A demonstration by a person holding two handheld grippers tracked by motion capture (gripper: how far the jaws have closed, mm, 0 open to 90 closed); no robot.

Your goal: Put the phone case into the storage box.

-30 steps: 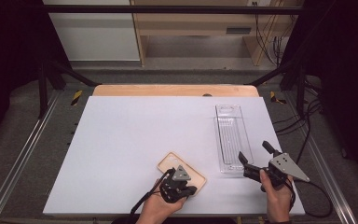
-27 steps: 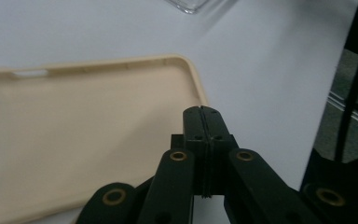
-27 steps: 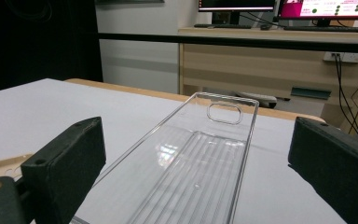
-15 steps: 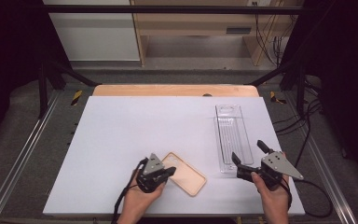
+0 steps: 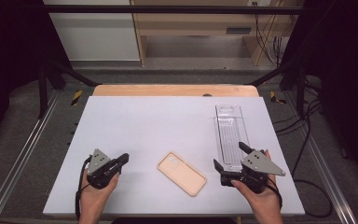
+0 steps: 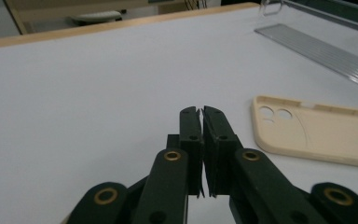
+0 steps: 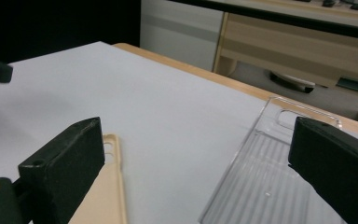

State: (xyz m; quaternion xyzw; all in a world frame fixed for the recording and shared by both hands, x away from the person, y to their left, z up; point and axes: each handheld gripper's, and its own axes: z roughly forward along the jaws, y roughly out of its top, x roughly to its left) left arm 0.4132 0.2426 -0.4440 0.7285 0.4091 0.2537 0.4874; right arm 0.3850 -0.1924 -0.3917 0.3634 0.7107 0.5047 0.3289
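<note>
Left claw (image 5: 122, 159) has withdrawn toward 9 o'clock off the beige phone case (image 5: 182, 173), jaws almost pressed together, empty; right claw (image 5: 231, 155) spread, empty.

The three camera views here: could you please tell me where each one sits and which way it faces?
High view: fixed above the person's side, looking forward and down on the white table; both hands, left gripper and right gripper show.
Left gripper view: rides the left gripper, looking low across the table past its shut jaws at the beige phone case.
Right gripper view: rides the right gripper, looking between its open jaws at the clear tray.
Shared: case and tray appear in all three.
</note>
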